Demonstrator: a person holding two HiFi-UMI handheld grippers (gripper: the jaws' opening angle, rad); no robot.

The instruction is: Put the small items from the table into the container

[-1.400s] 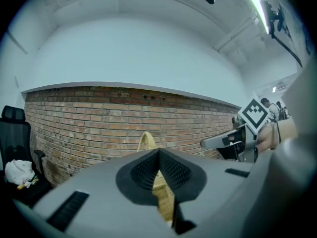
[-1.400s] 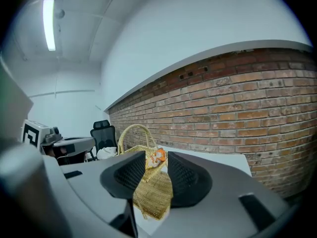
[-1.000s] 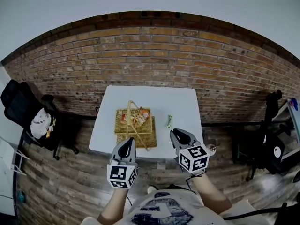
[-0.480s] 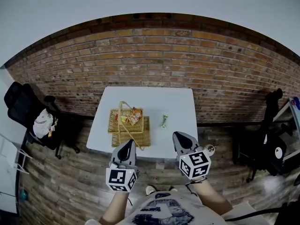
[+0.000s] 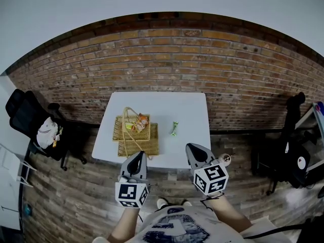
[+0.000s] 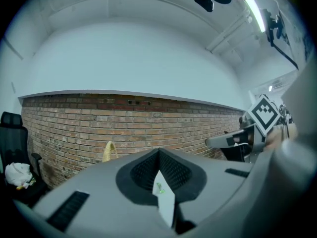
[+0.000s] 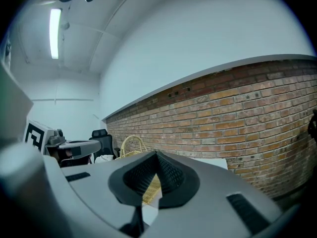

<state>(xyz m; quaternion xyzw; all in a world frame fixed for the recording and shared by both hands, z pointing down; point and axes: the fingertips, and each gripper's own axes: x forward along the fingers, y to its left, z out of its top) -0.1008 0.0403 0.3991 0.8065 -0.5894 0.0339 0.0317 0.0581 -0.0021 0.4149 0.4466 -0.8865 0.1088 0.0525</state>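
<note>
A white table (image 5: 188, 110) stands against the brick wall. On its left half sits a wicker basket (image 5: 132, 142) with a hoop handle and a few small items (image 5: 140, 121) inside. A small green item (image 5: 174, 128) lies on the table to the right of the basket. My left gripper (image 5: 138, 155) and right gripper (image 5: 192, 148) hover side by side just short of the table's near edge, both shut and empty. In the left gripper view the green item (image 6: 160, 186) shows through the slit under the jaws. The right gripper view shows the basket handle (image 7: 131, 145).
A black office chair (image 5: 23, 113) with a white bag (image 5: 45, 133) stands to the table's left. Black equipment (image 5: 293, 135) stands at the right. The brick wall (image 5: 162, 59) runs behind the table, and wooden floor (image 5: 76, 196) lies around it.
Both grippers have drawn back from the table toward the person, so the table, the basket and the green item now sit farther off.
</note>
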